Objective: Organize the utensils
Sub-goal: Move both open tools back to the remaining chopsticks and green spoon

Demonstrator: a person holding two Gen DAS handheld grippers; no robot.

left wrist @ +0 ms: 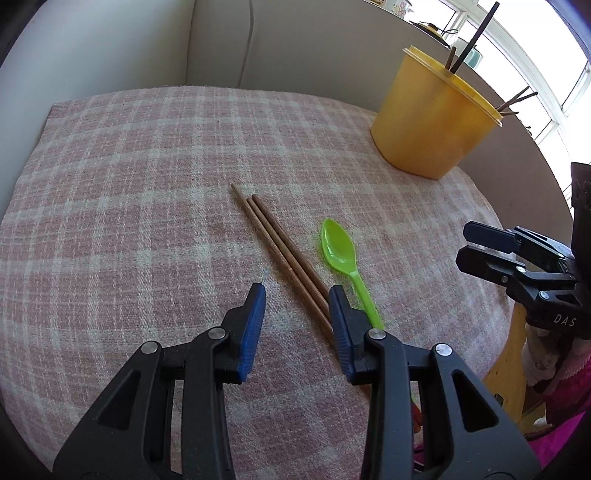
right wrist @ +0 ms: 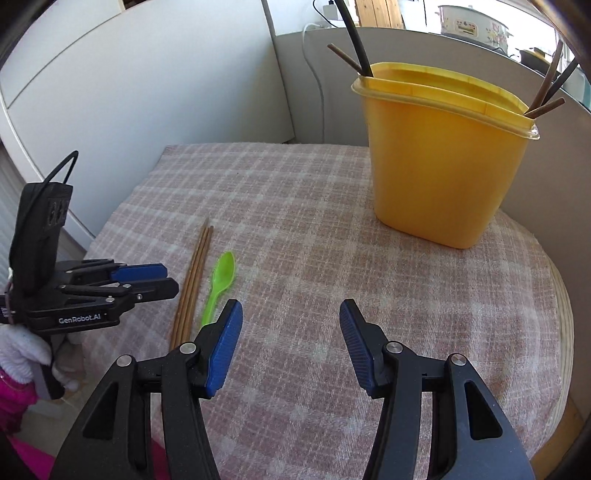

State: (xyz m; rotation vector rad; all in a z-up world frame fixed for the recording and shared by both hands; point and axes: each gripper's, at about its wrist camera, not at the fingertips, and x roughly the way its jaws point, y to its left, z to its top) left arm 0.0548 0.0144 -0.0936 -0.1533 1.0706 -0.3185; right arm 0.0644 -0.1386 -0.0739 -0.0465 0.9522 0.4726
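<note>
Brown wooden chopsticks [left wrist: 280, 247] lie side by side on the pink checked cloth [left wrist: 129, 192], with a green plastic spoon [left wrist: 341, 254] just right of them. My left gripper [left wrist: 297, 295] is open and empty, low over the near ends of the chopsticks. A yellow plastic tub [left wrist: 432, 122] at the far right holds several dark chopsticks. In the right wrist view my right gripper [right wrist: 291, 314] is open and empty above the cloth, right of the spoon [right wrist: 219, 284] and chopsticks [right wrist: 194, 280], with the tub [right wrist: 439, 162] ahead. The left gripper [right wrist: 162, 280] shows at the left.
The cloth covers a small round table whose wooden rim [right wrist: 565, 332] shows at the right. Grey-white panels [left wrist: 295, 44] stand behind the table. A white cooker [right wrist: 472, 20] sits on a shelf behind the tub. The right gripper [left wrist: 476, 247] shows at the table's right edge.
</note>
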